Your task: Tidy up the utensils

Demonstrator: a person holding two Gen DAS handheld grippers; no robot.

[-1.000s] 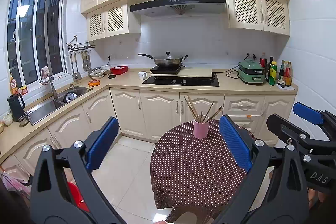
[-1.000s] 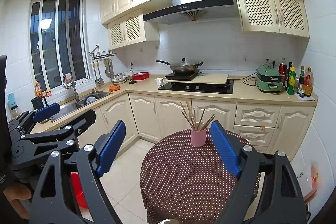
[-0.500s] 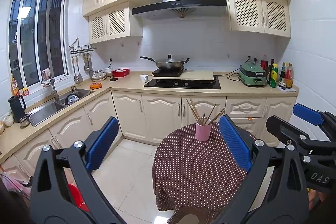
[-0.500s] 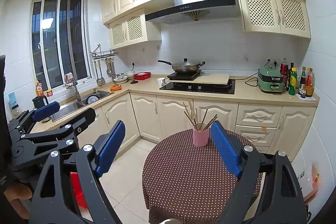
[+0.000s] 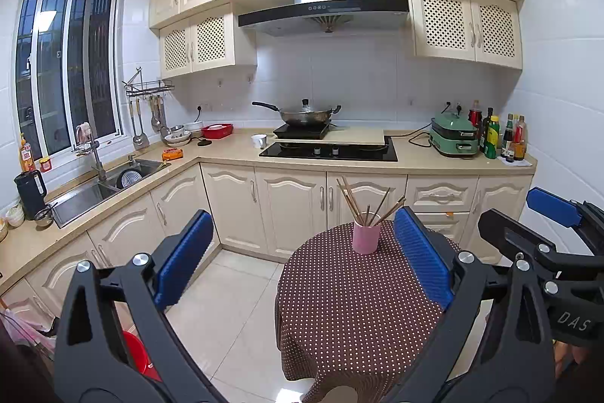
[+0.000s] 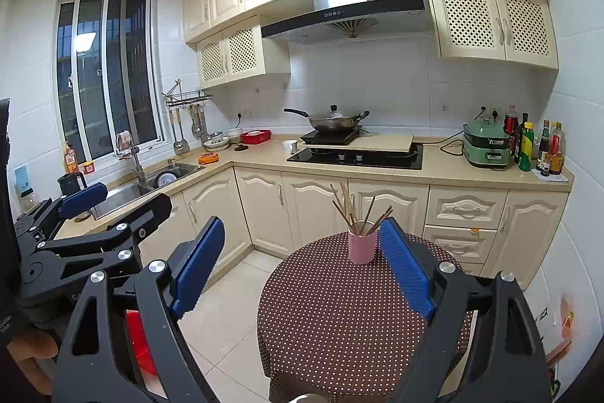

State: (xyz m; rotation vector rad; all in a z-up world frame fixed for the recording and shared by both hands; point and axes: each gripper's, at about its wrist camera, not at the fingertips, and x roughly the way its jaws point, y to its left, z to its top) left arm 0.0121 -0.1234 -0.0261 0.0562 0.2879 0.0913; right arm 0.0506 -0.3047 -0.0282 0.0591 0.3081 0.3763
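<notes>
A pink cup [image 5: 366, 237] [image 6: 361, 246] with several wooden chopsticks [image 5: 353, 203] [image 6: 345, 204] sticking out stands at the far side of a round table under a brown dotted cloth [image 5: 351, 297] [image 6: 339, 312]. My left gripper [image 5: 304, 237] is open, its blue pads wide apart, well short of the cup and above the near table edge. Beside it, my right gripper [image 6: 302, 244] is also open with nothing between its fingers. Each gripper shows at the edge of the other's view: the right gripper [image 5: 551, 214] and the left gripper [image 6: 81, 195].
An L-shaped counter [image 5: 226, 153] runs behind the table with a sink [image 5: 94, 187], hob with a wok [image 5: 305, 114], green cooker [image 5: 453, 138] and bottles [image 5: 490, 138]. Ladles hang on a rack [image 5: 147, 89]. A red bucket [image 5: 136, 354] sits on the tiled floor at left.
Both views have tilted up very slightly, so the table and cup sit a little lower in frame. Both grippers stay open and apart as before.
</notes>
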